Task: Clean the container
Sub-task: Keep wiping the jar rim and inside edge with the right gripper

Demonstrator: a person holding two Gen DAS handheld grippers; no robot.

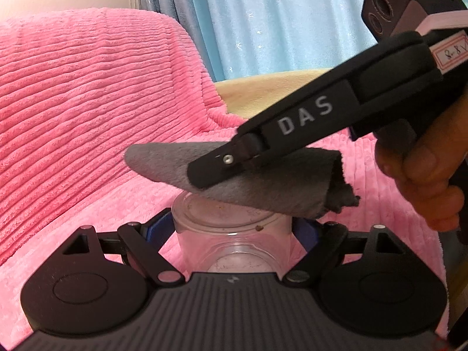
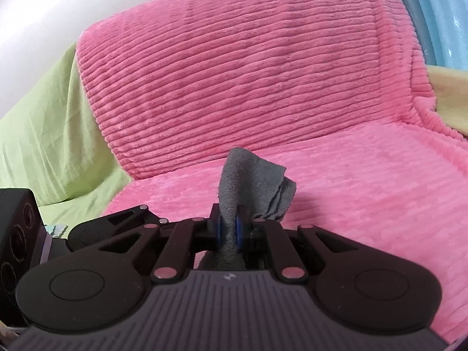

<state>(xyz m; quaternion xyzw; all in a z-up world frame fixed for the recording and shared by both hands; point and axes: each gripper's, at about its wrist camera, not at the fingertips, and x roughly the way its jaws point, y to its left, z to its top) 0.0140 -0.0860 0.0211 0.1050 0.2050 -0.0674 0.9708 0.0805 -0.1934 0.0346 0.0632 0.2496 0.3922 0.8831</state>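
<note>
Your right claw [image 2: 229, 229] pinches a gray cloth [image 2: 251, 187] between its blue pads [image 2: 239, 229]; the cloth rises crumpled above the fingers and leans right. Beyond lies a pink ribbed blanket [image 2: 248, 73], a green sheet [image 2: 44, 134] at left, and a blue curtain [image 2: 438, 14] at upper right.

pink ribbed blanket [image 2: 248, 67], green sheet [image 2: 49, 134], blue curtain [image 1: 263, 20]
</note>
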